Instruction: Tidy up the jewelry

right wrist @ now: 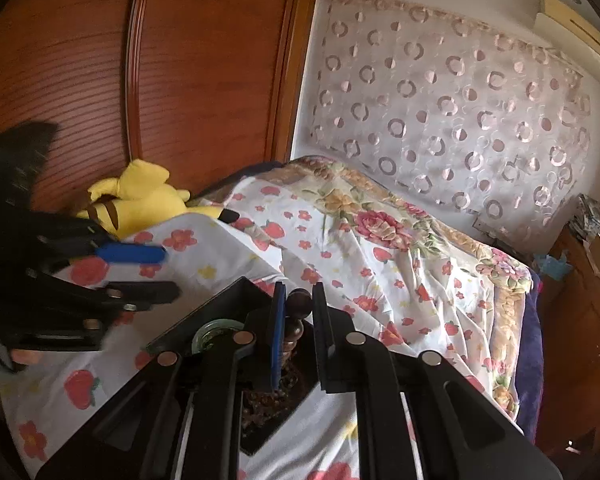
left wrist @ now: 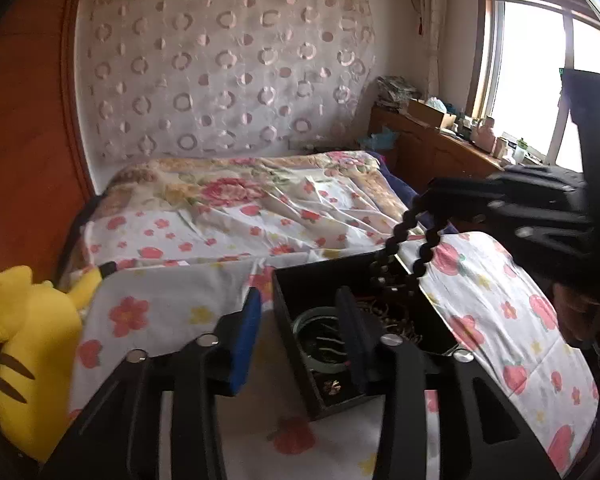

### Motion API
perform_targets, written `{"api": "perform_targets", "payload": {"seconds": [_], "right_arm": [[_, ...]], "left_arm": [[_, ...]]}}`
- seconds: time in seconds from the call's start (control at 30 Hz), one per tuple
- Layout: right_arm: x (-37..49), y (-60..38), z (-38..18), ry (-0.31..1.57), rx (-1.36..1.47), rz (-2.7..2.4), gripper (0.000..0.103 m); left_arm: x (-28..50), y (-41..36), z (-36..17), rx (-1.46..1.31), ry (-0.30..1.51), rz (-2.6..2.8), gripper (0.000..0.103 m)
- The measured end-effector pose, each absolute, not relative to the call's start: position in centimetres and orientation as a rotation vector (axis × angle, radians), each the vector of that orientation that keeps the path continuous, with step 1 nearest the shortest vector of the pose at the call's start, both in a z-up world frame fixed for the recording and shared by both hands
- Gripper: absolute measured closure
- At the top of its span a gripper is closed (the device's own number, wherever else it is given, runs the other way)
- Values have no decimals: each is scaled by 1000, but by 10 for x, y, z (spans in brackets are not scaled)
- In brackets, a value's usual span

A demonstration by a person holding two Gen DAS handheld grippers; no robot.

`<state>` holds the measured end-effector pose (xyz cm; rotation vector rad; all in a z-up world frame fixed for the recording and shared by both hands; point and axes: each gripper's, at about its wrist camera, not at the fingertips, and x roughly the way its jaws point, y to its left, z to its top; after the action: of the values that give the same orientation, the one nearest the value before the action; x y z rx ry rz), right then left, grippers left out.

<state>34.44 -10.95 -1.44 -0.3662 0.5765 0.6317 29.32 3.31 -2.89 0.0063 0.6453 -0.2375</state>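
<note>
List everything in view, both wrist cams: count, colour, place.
dark bead necklace: 1, near-black, hanging from right gripper above box
black open jewelry box: 1, on floral sheet, holds mixed jewelry
pale green bangle: 1, inside box
yellow plush toy: 1, beside wooden wardrobe
floral bed sheet: 1, white with red flowers, covering bed
wooden wardrobe: 1, reddish-brown, behind plush
left gripper: 1, black, blue pad, jaws open over box edge
right gripper: 1, black, jaws pinching necklace

bead strand hanging over box opening

black box, dark beads, yellow plush
</note>
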Motion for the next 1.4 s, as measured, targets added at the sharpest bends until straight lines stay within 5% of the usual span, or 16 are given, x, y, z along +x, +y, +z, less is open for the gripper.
{"api": "perform_targets", "payload": {"seconds": [0.07,0.23,0.9,0.93,0.97,1.03,1.23,1.4], "right_arm": [[349,-103,-20,586,-374,636,88],[357,-95,-37,633,-373,635,88],[362,-75,-26,613,-306,678,88],[363,-74,-28,624,-306,675,82],[363,-74,-30,628,-305,666,65],[360,-79,-32,621,-286,650,53],[327,-110,-36,624,-231,531,37],[286,-145,-42,604,-133,413,6]], "left_arm": [[287,37,-25,9,628,-217,36],[272,49,-18,-4,600,-173,12],[238,57,-30,-17,624,-135,7],[238,57,-31,-20,627,-134,7],[238,57,-33,-23,630,-133,7],[237,57,-34,-25,633,-130,7],[225,46,-35,4,633,-118,7],[209,34,-36,2,628,-117,7]]}}
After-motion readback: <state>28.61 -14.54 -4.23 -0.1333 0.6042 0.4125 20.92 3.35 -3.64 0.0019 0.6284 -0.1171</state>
